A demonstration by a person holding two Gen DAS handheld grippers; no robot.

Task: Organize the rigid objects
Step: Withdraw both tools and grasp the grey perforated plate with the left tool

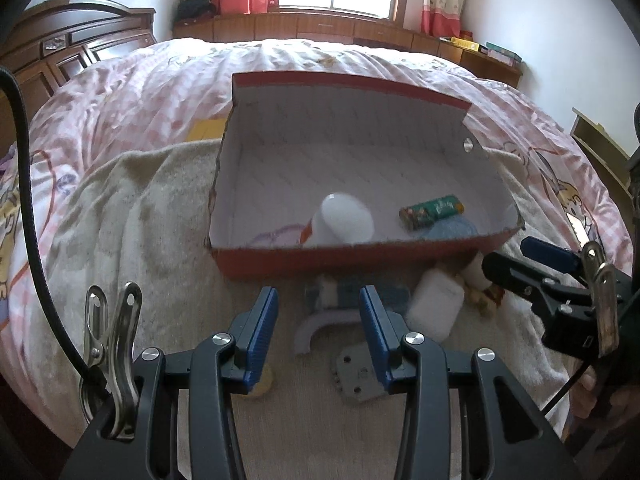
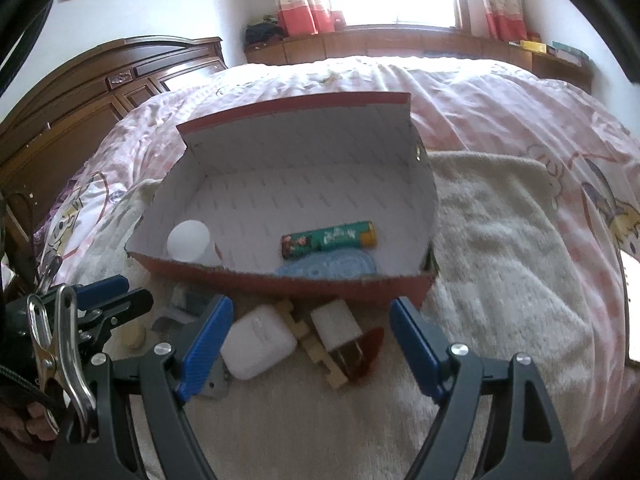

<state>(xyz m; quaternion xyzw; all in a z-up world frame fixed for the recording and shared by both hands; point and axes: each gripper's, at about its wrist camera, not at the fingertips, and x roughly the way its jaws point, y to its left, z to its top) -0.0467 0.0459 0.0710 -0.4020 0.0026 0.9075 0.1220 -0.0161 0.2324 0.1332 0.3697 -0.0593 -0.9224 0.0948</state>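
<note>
An open red box (image 1: 348,258) with a white inside stands on a cream towel; it also shows in the right wrist view (image 2: 304,282). Inside lie a white bottle (image 1: 340,220), a green tube (image 1: 432,211) and a blue flat piece (image 1: 452,229). In front of the box lie a white case (image 1: 434,310), a purple curved piece (image 1: 316,326) and a grey plate (image 1: 354,372). My left gripper (image 1: 318,332) is open and empty above them. My right gripper (image 2: 310,348) is open and empty over the white case (image 2: 258,342), a white plug (image 2: 334,324) and a wooden piece (image 2: 316,350).
The cream towel (image 2: 500,248) lies on a pink checked quilt (image 1: 132,92). A dark wooden headboard (image 2: 100,84) stands to the left. A low wooden cabinet (image 1: 320,28) runs under the window. A yellow object (image 1: 206,130) lies left of the box.
</note>
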